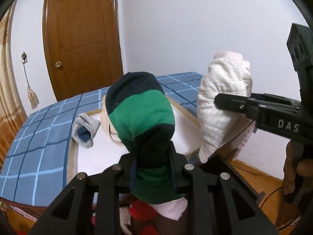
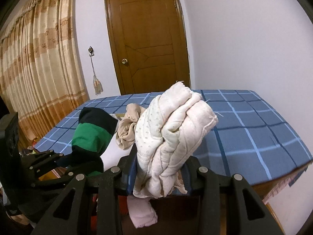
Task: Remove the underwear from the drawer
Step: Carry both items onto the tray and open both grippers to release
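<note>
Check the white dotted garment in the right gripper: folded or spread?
Folded: the white dotted garment is a rolled bundle, clamped in the right gripper, layers bunched.

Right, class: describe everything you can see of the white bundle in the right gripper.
The white bundle is soft quilted fabric, cream-white with small dots and a pinkish tinge, rolled and folded into thick layers with loose threads at its top edge. It stands roughly upright, clamped near its lower end in the right gripper, raised in front of the bed. Only the fingers touch it.
</note>
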Motion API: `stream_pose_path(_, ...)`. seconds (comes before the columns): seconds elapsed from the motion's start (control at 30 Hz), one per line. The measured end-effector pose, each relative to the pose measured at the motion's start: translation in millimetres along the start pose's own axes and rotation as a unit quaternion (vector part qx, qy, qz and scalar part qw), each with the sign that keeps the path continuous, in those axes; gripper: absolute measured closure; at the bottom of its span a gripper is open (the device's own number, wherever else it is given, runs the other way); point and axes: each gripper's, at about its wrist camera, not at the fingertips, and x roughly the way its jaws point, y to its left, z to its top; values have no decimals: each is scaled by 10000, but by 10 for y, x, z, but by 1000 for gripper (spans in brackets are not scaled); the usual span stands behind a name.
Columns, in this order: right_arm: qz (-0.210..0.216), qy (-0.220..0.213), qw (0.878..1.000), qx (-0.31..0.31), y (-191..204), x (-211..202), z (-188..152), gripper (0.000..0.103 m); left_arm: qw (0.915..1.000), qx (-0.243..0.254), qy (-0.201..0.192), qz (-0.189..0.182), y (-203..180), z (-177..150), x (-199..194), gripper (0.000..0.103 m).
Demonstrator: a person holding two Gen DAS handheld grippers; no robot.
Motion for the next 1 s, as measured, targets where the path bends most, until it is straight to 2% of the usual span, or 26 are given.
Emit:
stream_pose_path(0.37, -113, 369, 9989, -258, -73, 774, 339, 61, 9998, 97, 59, 135, -20, 303, 539, 78)
stream_pose_path(0.6, -216, 688, 9970, -269, -173, 1276, 447, 61, 9995, -47, 220, 222, 74, 448, 934, 78)
stream_pose_path(1.0, -168, 1463, 9890, -147, -275, 2119, 608, 61, 9975, -152, 497, 477, 247, 521, 1414, 78)
